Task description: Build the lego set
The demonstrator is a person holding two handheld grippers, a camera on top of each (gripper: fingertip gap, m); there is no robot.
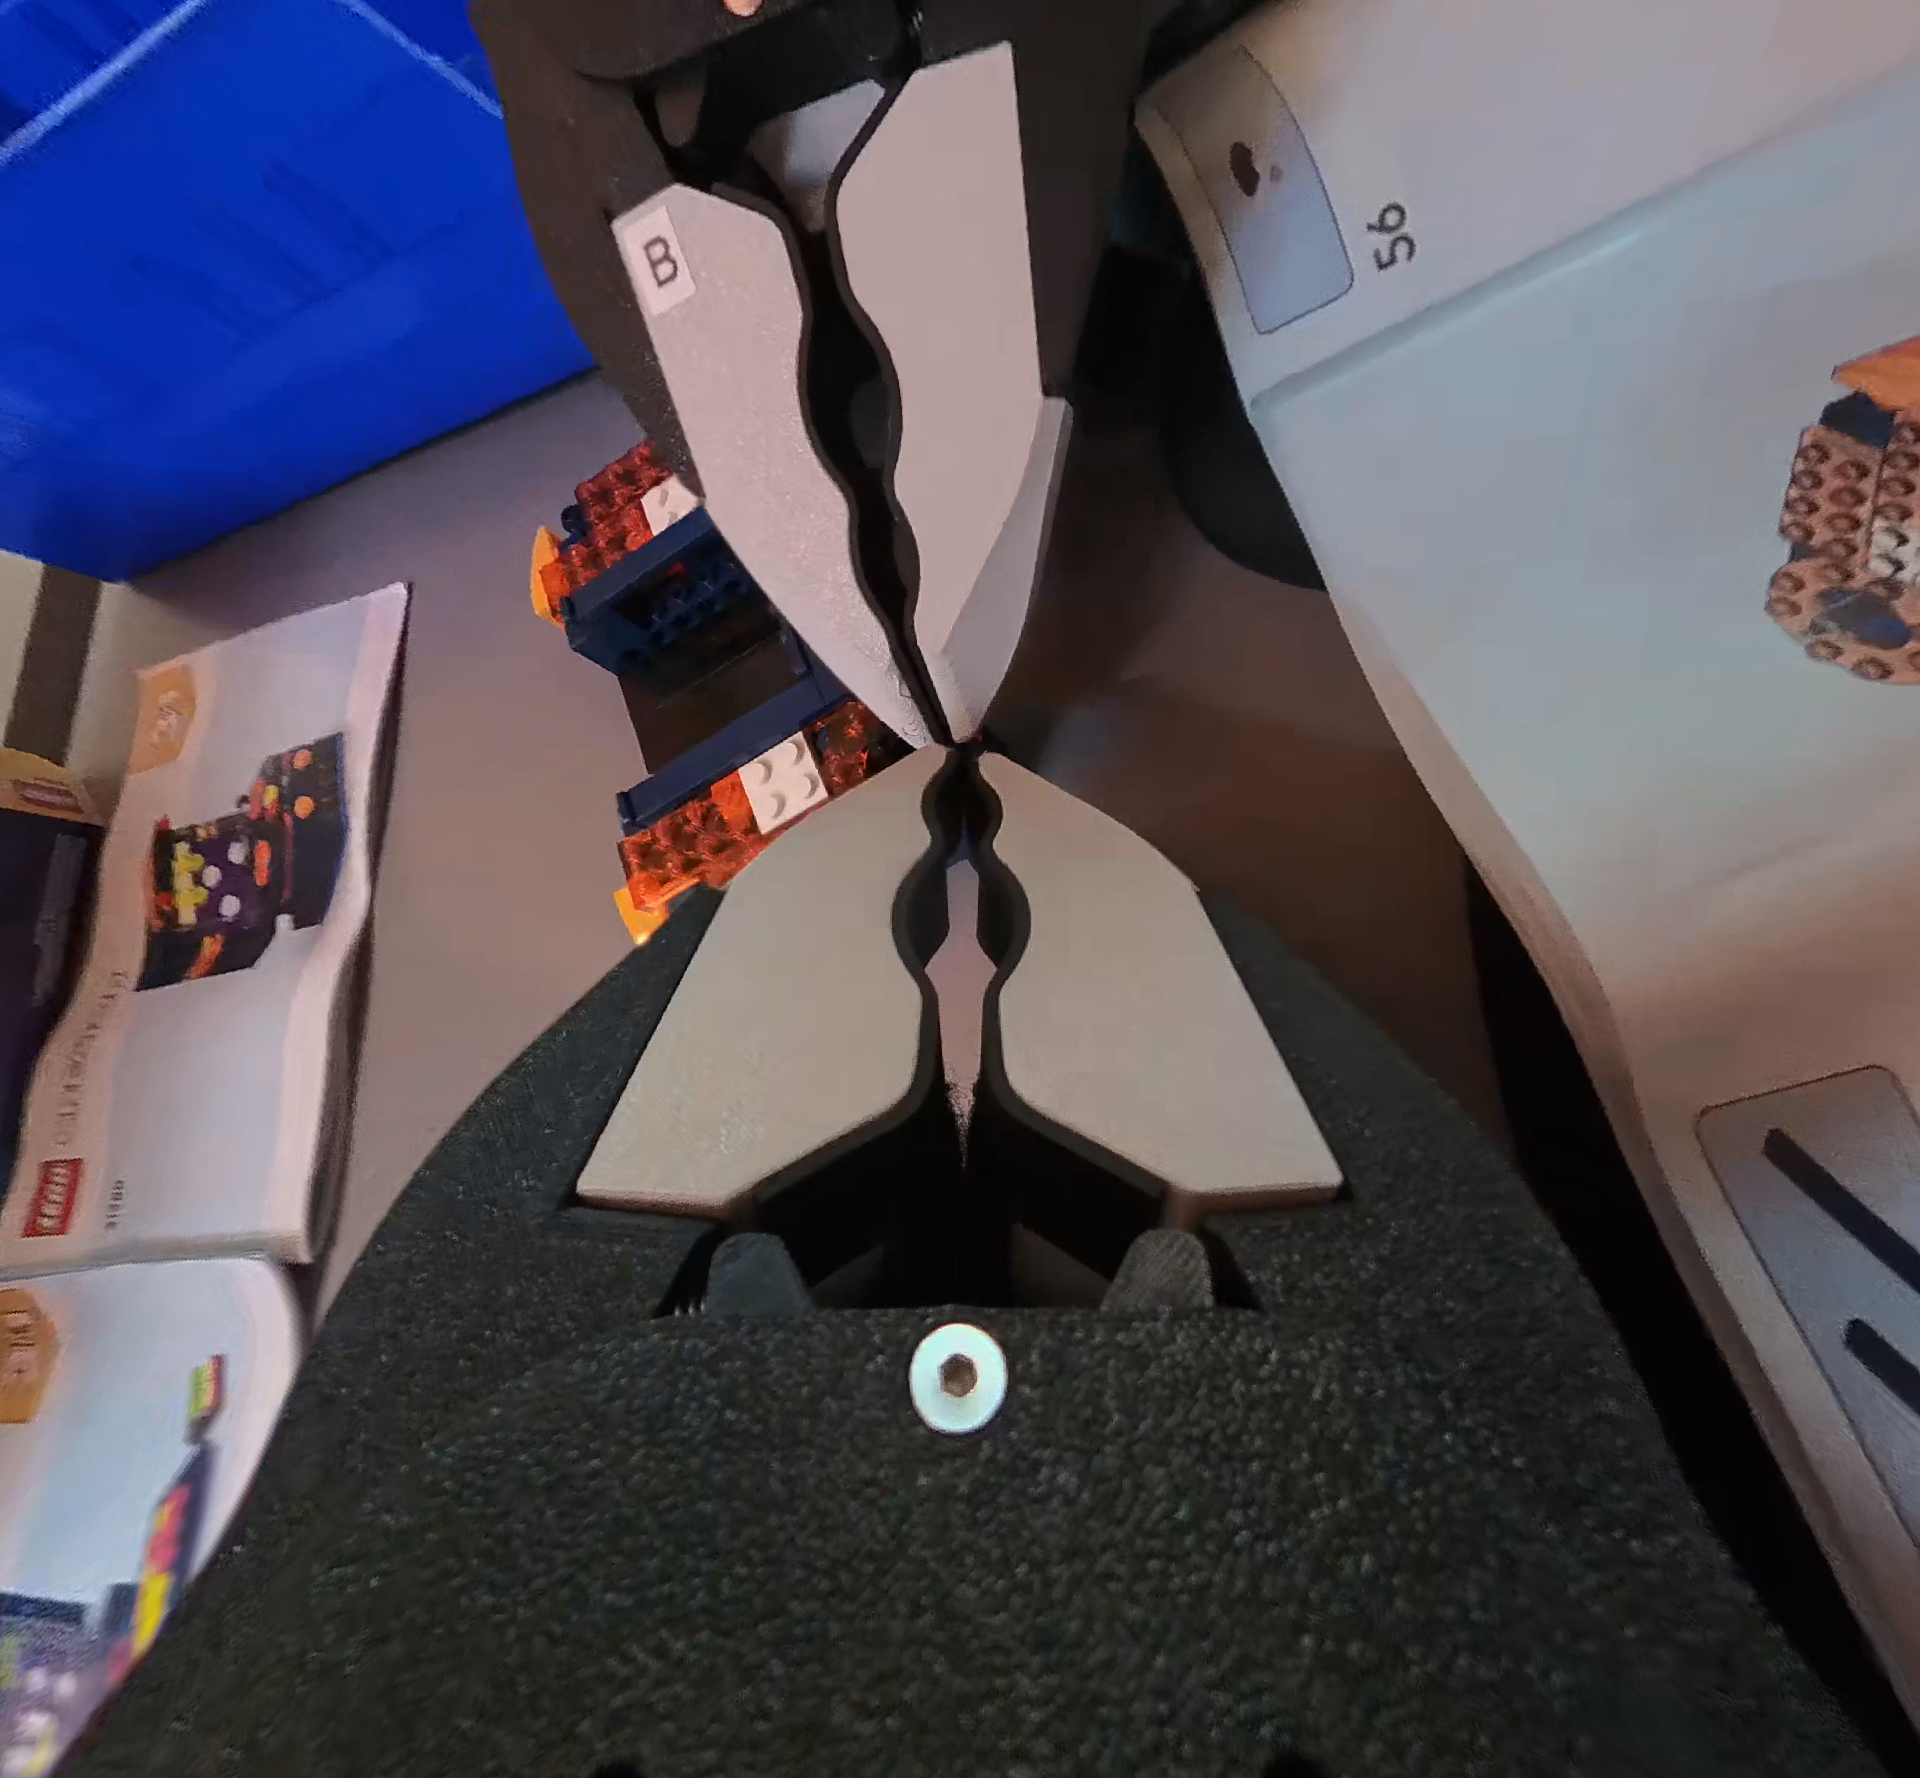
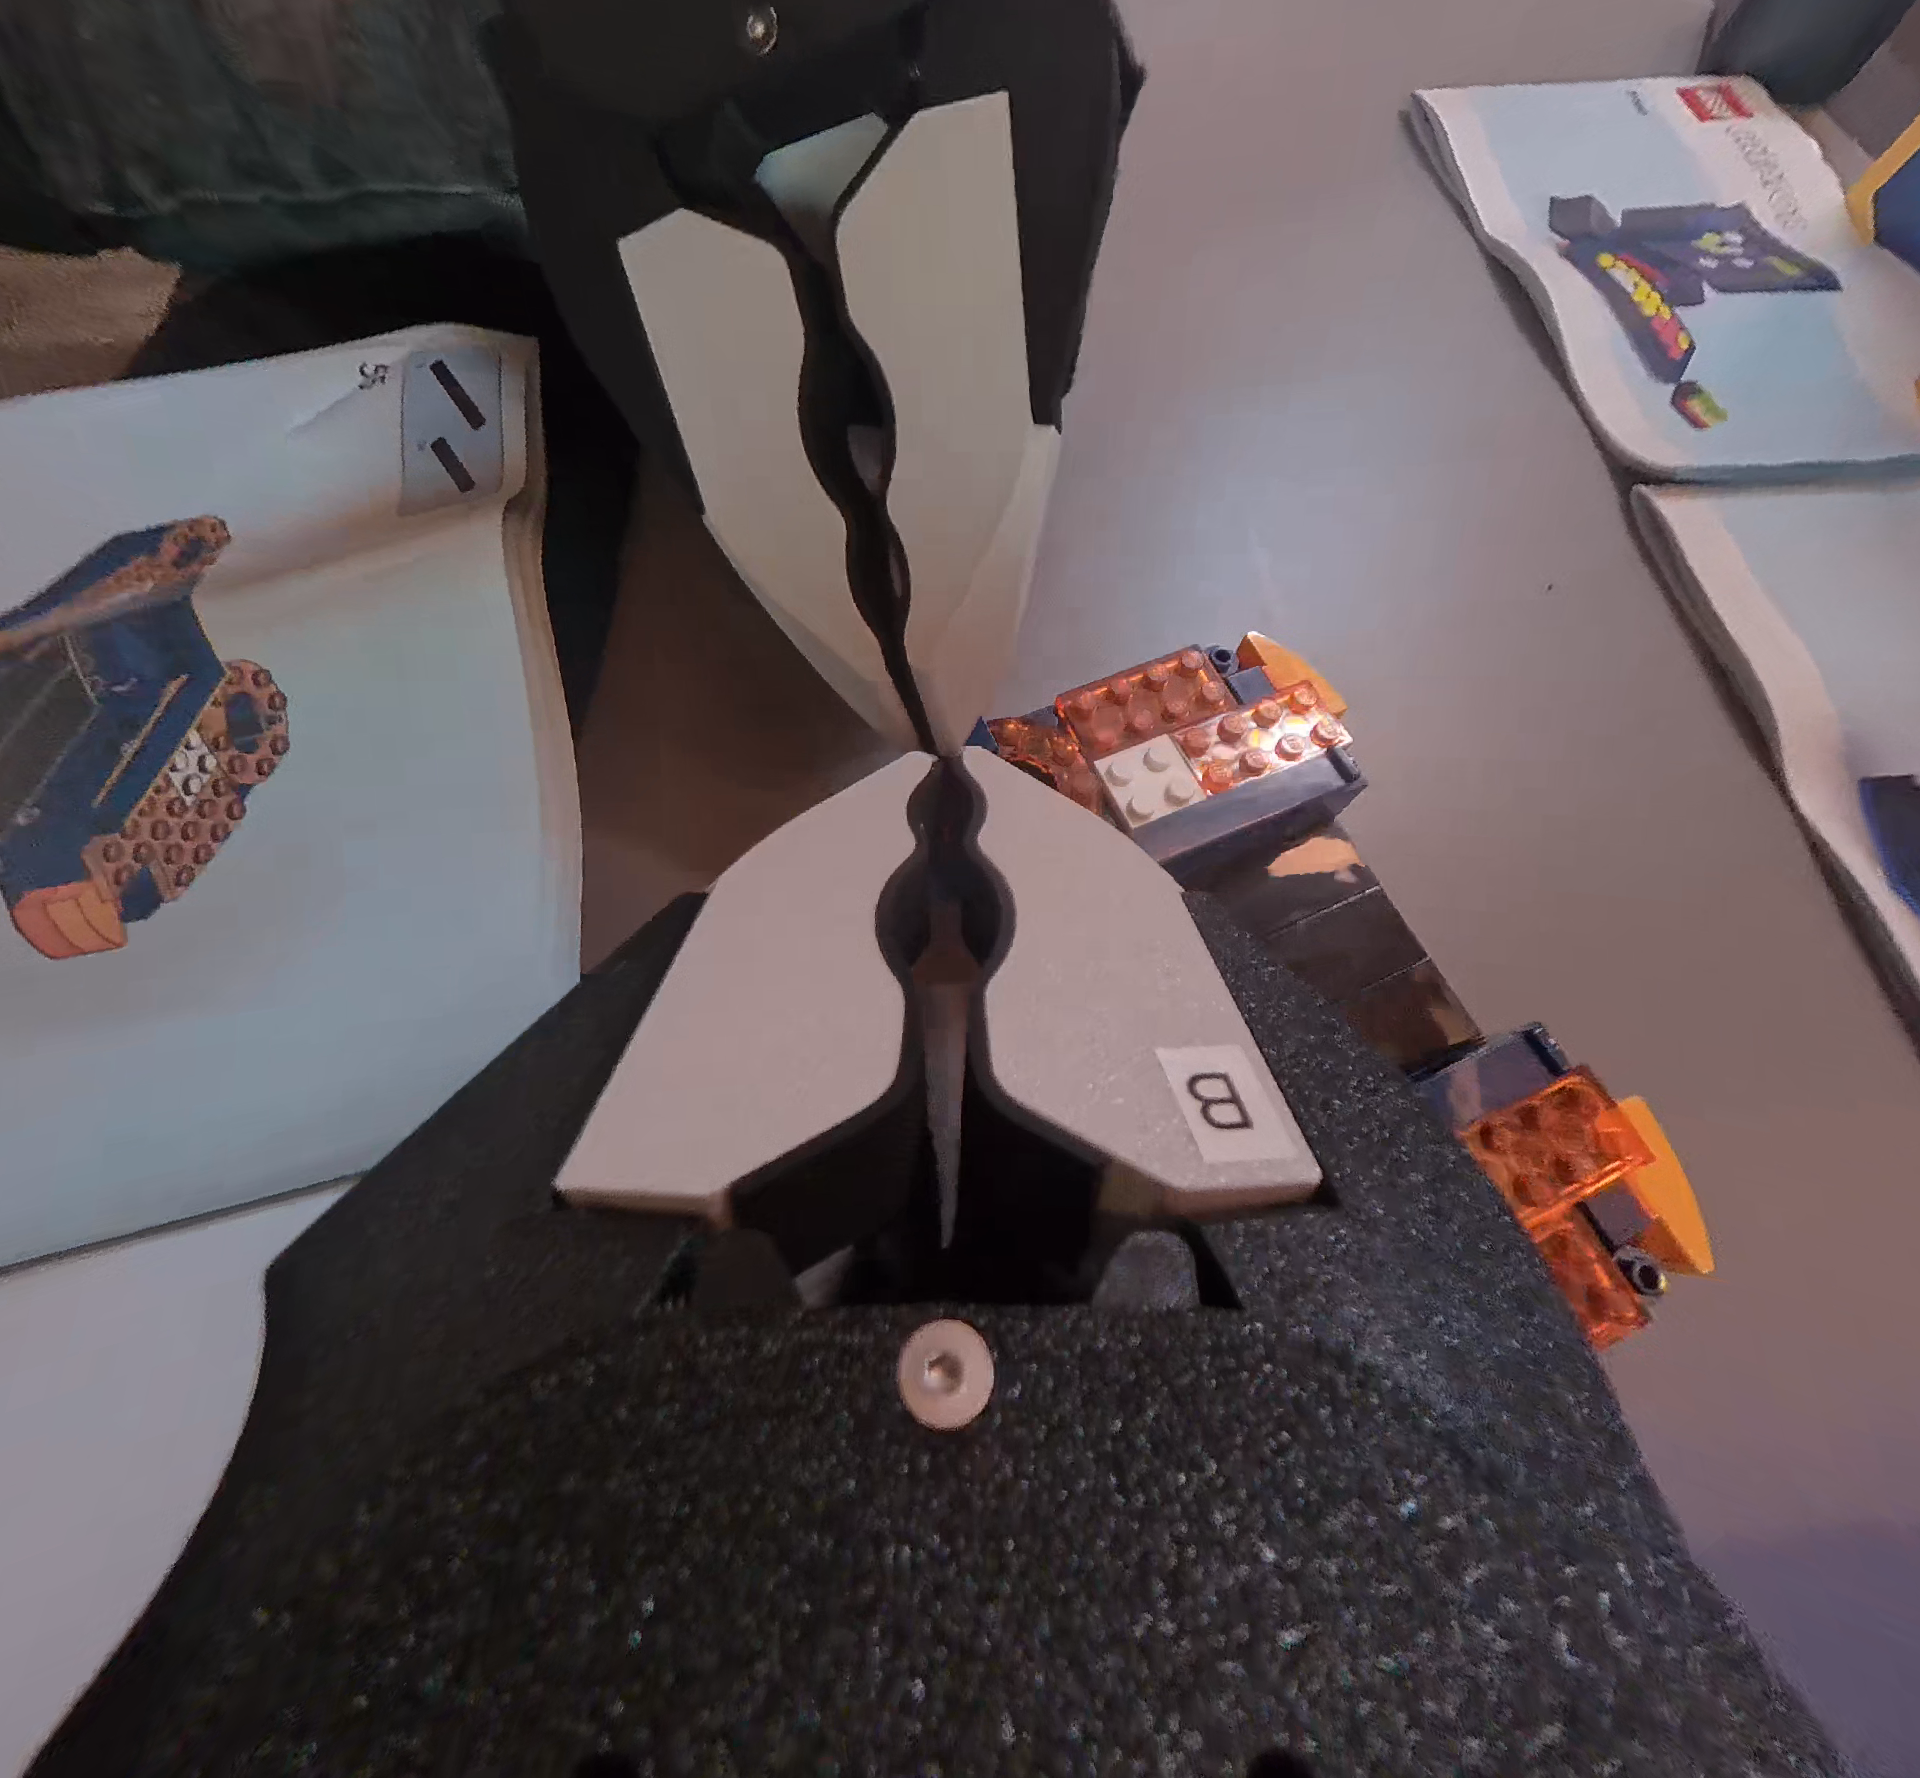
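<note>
Right gripper [image 2: 940, 760]: grey fingers closed tip to tip, meeting the tips of the left gripper [image 2: 914, 705] head-on.
Left gripper: reaches in from the far side, fingers likewise pressed together.
Lego model [image 2: 1226, 772]: dark blue frame with translucent orange plates and one white plate, on the grey table [image 2: 1299, 378], just right of the meeting tips.
Open instruction booklet [image 2: 260, 741]: left of the model.
Closed booklets [image 2: 1662, 274]: beyond the model, to its right.
</note>
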